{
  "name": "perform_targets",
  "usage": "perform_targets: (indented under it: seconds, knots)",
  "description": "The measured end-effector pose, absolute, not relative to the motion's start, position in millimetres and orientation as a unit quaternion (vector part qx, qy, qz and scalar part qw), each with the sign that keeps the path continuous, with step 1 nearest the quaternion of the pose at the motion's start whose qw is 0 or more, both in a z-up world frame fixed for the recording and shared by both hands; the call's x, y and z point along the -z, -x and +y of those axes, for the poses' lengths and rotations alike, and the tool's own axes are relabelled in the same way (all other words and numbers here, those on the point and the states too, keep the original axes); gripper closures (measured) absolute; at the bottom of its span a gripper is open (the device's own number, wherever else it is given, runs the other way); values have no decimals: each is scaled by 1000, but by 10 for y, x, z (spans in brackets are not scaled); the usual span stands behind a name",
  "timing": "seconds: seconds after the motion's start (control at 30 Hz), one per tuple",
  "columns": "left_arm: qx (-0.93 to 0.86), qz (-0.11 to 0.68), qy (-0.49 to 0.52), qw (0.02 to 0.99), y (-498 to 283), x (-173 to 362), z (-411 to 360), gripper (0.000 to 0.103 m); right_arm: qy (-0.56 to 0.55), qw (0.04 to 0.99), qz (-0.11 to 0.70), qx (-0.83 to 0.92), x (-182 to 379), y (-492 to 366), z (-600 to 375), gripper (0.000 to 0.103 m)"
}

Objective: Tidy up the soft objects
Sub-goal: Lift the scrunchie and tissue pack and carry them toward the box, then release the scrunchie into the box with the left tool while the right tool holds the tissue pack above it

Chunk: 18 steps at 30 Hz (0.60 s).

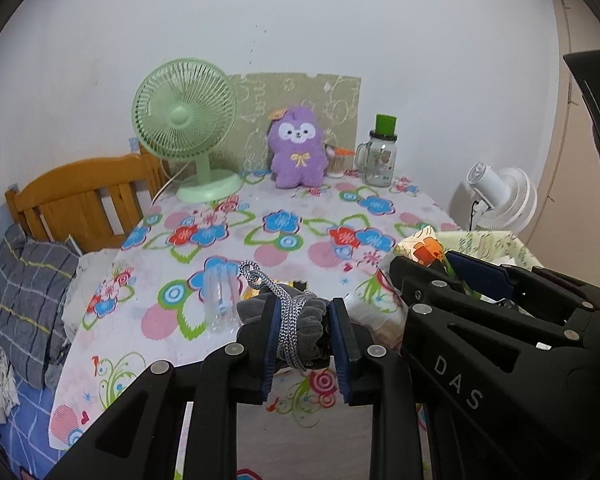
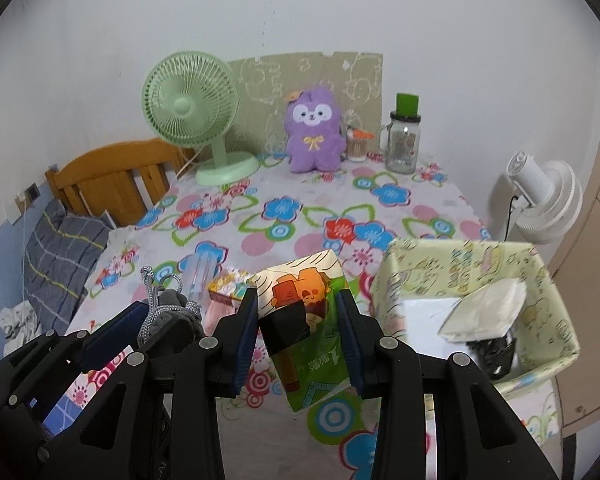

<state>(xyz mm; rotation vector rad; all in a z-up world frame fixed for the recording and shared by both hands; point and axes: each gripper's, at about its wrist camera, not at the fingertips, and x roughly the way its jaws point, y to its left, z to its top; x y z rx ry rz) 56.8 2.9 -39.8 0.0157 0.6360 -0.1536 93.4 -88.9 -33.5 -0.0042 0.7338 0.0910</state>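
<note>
My left gripper [image 1: 305,334] is shut on a rolled grey cloth bundle [image 1: 300,320] tied with a grey-white cord, held above the near edge of the floral table. It also shows at the lower left of the right wrist view [image 2: 172,312]. My right gripper [image 2: 298,334] is shut on a soft tissue pack [image 2: 304,320] printed with orange cartoon figures and green, held just left of a pale green fabric box [image 2: 548,280]. The box holds a white tissue pack [image 2: 484,312] and a dark item. A purple plush toy [image 1: 298,148] sits at the back of the table.
A green desk fan [image 1: 186,120], a glass mug jar with green lid [image 1: 380,156] and a toothpick holder [image 1: 336,162] stand along the back. A clear plastic bottle [image 1: 220,300] lies near my left gripper. A wooden bed headboard [image 1: 80,200] and pillow lie to the left, a white fan [image 1: 504,196] to the right.
</note>
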Motion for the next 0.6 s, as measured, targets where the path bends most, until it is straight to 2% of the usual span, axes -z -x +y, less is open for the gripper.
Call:
perform_targets:
  seconds: [0.6]
  knots:
    - [102,274,-29,956,-531,75,-590,80,-13,948,318,-22,-45,-834,-1536,62]
